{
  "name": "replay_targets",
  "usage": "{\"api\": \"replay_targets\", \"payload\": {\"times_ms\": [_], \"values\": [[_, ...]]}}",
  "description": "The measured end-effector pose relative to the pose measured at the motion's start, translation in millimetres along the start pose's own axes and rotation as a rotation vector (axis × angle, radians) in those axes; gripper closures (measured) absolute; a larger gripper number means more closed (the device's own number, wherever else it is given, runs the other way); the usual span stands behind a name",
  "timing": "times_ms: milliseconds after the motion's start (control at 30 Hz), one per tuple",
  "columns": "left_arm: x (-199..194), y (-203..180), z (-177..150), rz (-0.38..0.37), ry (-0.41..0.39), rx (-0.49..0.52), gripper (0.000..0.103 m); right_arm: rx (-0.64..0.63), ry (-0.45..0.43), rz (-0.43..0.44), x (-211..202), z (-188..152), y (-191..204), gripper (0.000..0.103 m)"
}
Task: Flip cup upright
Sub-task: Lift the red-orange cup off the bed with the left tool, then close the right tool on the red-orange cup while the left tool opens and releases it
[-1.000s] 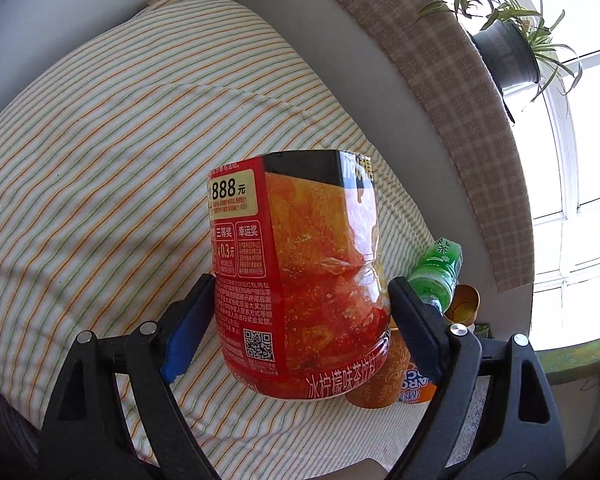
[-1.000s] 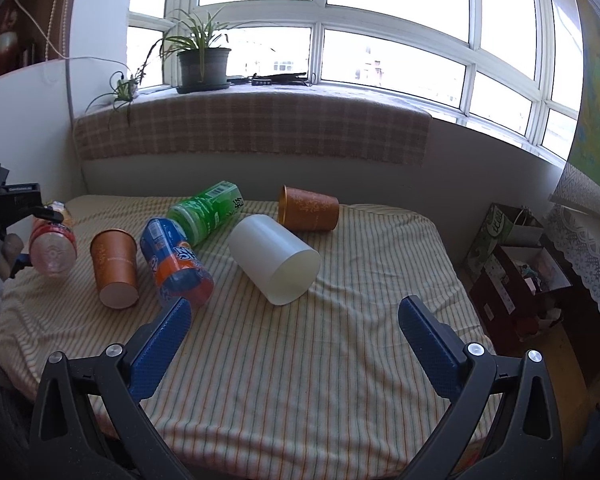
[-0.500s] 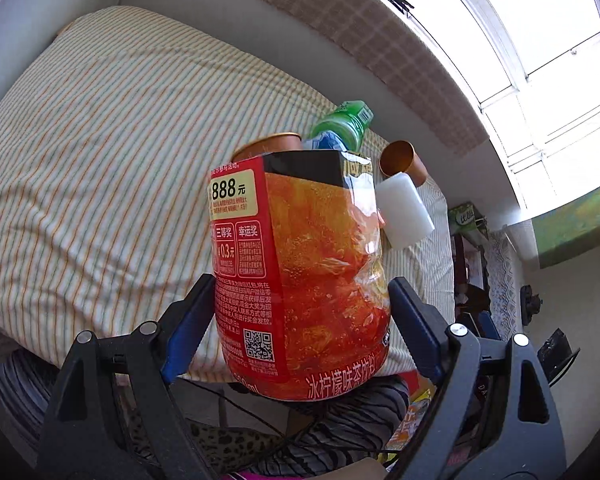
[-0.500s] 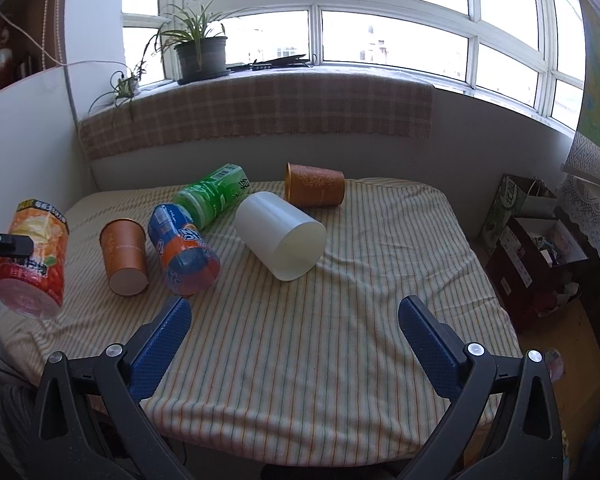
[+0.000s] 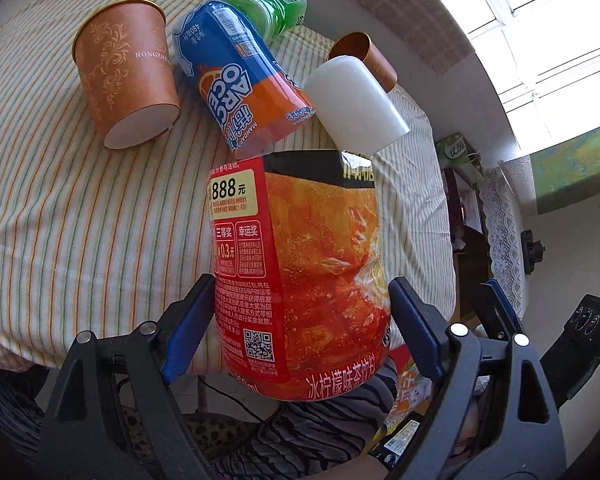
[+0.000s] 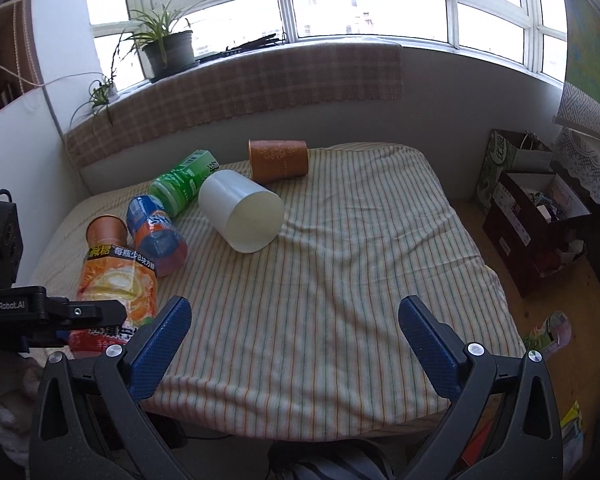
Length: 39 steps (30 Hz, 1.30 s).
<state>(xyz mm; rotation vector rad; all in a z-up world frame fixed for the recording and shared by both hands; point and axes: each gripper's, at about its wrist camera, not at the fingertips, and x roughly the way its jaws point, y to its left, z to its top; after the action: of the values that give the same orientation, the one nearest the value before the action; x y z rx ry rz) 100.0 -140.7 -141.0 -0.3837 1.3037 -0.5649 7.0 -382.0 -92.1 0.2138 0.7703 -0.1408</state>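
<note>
My left gripper (image 5: 300, 312) is shut on a red-orange labelled cup cut from a drink bottle (image 5: 300, 272), held in the air over the bed's near left edge; it also shows in the right wrist view (image 6: 116, 296). My right gripper (image 6: 294, 328) is open and empty above the bed's front edge. On the striped bed (image 6: 340, 280) lie a white cup (image 6: 240, 210), a brown paper cup (image 6: 278, 160), a second brown cup (image 5: 128, 72), a blue-orange bottle cup (image 5: 240, 84) and a green bottle cup (image 6: 182, 182), all on their sides.
A checked cloth (image 6: 240, 92) covers the ledge under the window, with a potted plant (image 6: 168, 44) on it. Boxes and bags (image 6: 536, 208) stand on the floor right of the bed. A patterned cloth lies below the bed's front edge.
My left gripper has swung with the red-orange cup from the bed's far left toward the front, and now faces the lying cups. My right gripper has stayed open, drawing back slightly.
</note>
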Motion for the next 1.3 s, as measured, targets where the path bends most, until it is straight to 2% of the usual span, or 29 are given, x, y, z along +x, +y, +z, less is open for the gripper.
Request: {"api": "replay_targets", "payload": {"times_ms": [200,300,433,567,767,1033,1300], "values": [[12,4,7,0.005,0.024,0.014,0.014,-0.004,0.025,0.039,5,-1,-1,0.0],[18,0,10,-0.004,0.028,0.029,0.014,0.018,0.019,0.087,7,-1,-2,0.0],[11,4,10,-0.022,0.026,0.032,0.013,0.07,0.018,0.173,12,2,-5,0.0],[0,5,8,-0.012,0.022,0.061,0.013,0.075,0.043,0.198,16,7,-1,0.0],[-34,29,-11,0.014,-0.013,0.087,0.013,0.014,0.172,0.251,36,17,22,0.0],[-87,76,-44,0.212,-0.168,0.088,0.013,0.031,0.375,0.366,77,31,54,0.0],[-101,94,-63,0.283,-0.223,0.094,0.013,0.012,0.526,0.392,107,38,83,0.0]]}}
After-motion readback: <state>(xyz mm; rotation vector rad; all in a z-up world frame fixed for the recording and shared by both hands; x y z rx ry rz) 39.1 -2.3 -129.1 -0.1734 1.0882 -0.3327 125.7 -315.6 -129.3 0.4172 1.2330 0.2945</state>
